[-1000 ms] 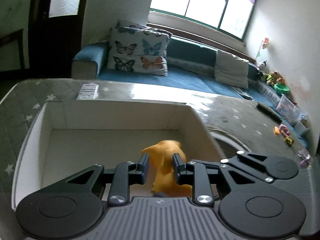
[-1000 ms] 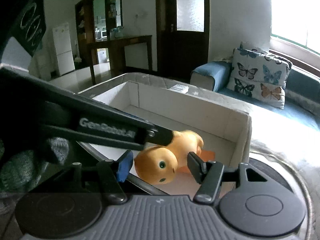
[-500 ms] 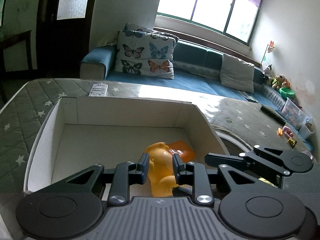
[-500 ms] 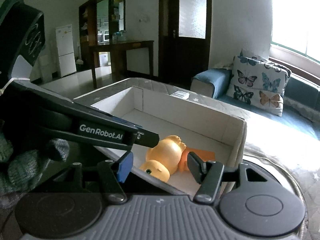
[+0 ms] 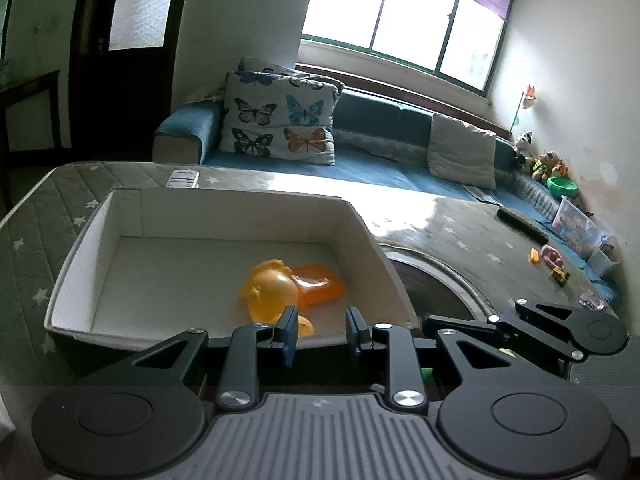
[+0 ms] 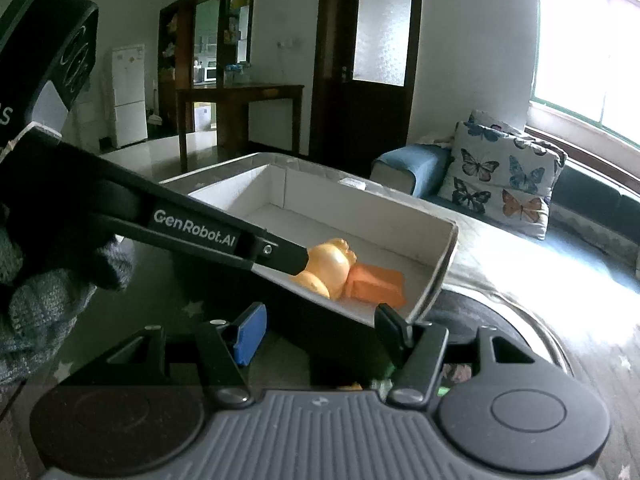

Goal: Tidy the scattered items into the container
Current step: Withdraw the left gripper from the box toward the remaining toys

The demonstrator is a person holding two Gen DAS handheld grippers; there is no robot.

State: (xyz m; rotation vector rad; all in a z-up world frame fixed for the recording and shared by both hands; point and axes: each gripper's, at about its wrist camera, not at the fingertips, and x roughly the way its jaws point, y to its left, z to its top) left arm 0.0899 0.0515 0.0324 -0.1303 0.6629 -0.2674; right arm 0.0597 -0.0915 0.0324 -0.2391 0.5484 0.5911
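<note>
Nearest, the left tool (image 5: 319, 334) hangs w/ jaws opening, nothing between them. Just beyond and slightly left, the yellow duck toy (image 5: 272, 292) lies on its side inside the white box (image 5: 80, 248), touching an orange block (image 5: 318, 286). The right tool (image 6: 320, 334), spread and empty, sits at the box's near corner. More toys (image 5: 554, 264) lie far right on the bed (image 5: 460, 232); right tool looks nearer to them.

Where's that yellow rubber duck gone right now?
The duck lies on its side inside the white box, near the front right corner, touching an orange block. In the left view it is just beyond the left tongs, which hold nothing.
</note>
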